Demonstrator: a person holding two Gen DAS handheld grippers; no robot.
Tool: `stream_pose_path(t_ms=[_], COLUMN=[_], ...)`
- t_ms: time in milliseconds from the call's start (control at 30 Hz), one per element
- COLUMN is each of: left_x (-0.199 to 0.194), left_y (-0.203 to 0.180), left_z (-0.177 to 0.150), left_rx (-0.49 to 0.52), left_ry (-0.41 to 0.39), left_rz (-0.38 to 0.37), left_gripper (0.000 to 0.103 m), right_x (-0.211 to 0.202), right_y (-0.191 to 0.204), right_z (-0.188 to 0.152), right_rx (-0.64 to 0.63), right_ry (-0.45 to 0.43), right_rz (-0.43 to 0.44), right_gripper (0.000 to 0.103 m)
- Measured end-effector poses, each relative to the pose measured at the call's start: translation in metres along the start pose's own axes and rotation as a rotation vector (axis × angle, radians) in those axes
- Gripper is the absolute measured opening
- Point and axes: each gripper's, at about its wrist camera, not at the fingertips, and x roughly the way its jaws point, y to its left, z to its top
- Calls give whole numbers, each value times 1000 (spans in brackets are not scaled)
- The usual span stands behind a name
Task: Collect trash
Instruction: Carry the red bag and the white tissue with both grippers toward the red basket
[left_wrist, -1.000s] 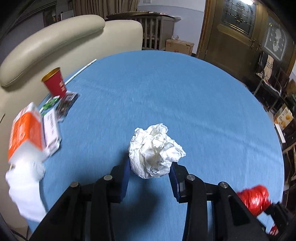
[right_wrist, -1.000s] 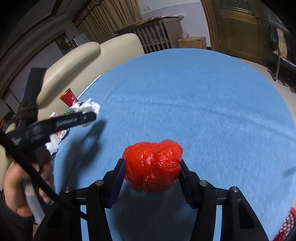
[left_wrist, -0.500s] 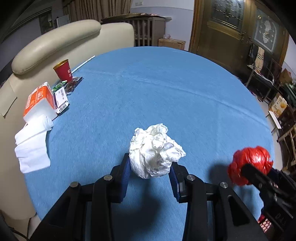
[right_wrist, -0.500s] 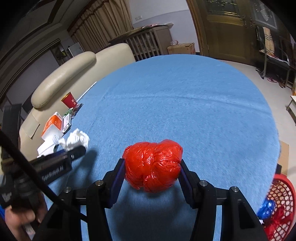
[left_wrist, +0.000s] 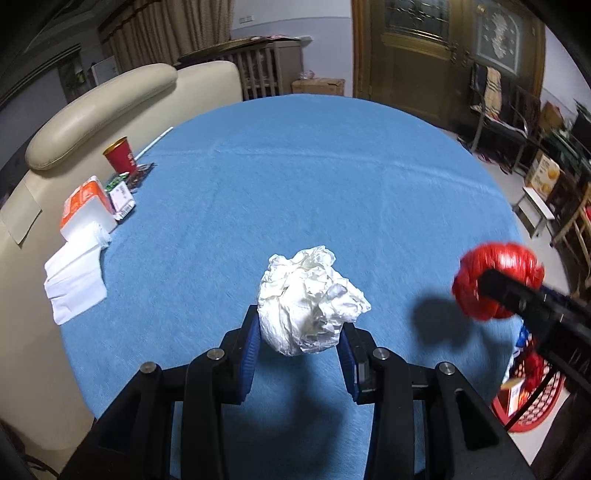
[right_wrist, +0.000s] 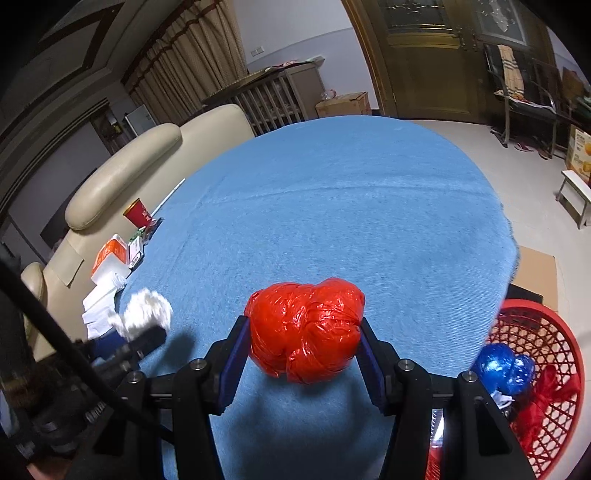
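Observation:
My left gripper (left_wrist: 300, 334) is shut on a crumpled white paper ball (left_wrist: 308, 299), held above the blue tablecloth (left_wrist: 314, 177). The right gripper (right_wrist: 303, 343) is shut on a crumpled red plastic ball (right_wrist: 304, 328), also above the cloth. In the left wrist view that red plastic ball (left_wrist: 496, 277) shows at the right, near the table's edge. The white paper ball (right_wrist: 146, 314) appears blurred at the lower left of the right wrist view. A red mesh basket (right_wrist: 546, 343) stands on the floor beside the table, holding a blue plastic ball (right_wrist: 504, 369) and red scraps.
At the table's left edge lie a red paper cup (left_wrist: 120, 155), an orange and white tissue pack (left_wrist: 86, 210), small packets (left_wrist: 123, 195), a white napkin (left_wrist: 75, 286) and a white straw (left_wrist: 153, 144). A cream sofa (left_wrist: 99, 107) borders that side. Chairs (left_wrist: 495, 110) and boxes stand at right.
Both grippers have drawn back and toward the right edge of the table, each keeping its ball. The red basket has come into view at the right. The cup and tissue pack now lie farther away.

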Motion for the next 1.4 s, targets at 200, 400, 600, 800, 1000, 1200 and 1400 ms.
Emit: stream_pose_path(t_ms=[200, 400, 600, 800, 1000, 1200, 1400], left_x=[-5, -29, -33, -20, -7, -17, -22], left_y=[-14, 3, 25, 32, 46, 35, 23], left_z=[-3, -5, -3, -4, 2, 7, 1], left_rx=[15, -13, -81, -124, -133, -97, -107], left_ry=[-21, -92, -84, -42, -33, -64, -44], left_rz=[-56, -93, -46, 12, -39, -77, -52], left_gripper=[41, 41, 41, 41, 40, 41, 41], right_x=[-8, -13, -31, -38, -11, -18, -40], right_y=[-3, 13, 19, 5, 7, 21, 8], right_z=[-2, -14, -16, -14, -2, -6, -13], right_rx=[-16, -34, -55, -67, -50, -35, -30], right_ry=[13, 0, -56, -62, 8, -36, -62], right_rz=[-21, -19, -7, 9, -9, 0, 9], right_gripper=[59, 59, 59, 59, 59, 59, 59])
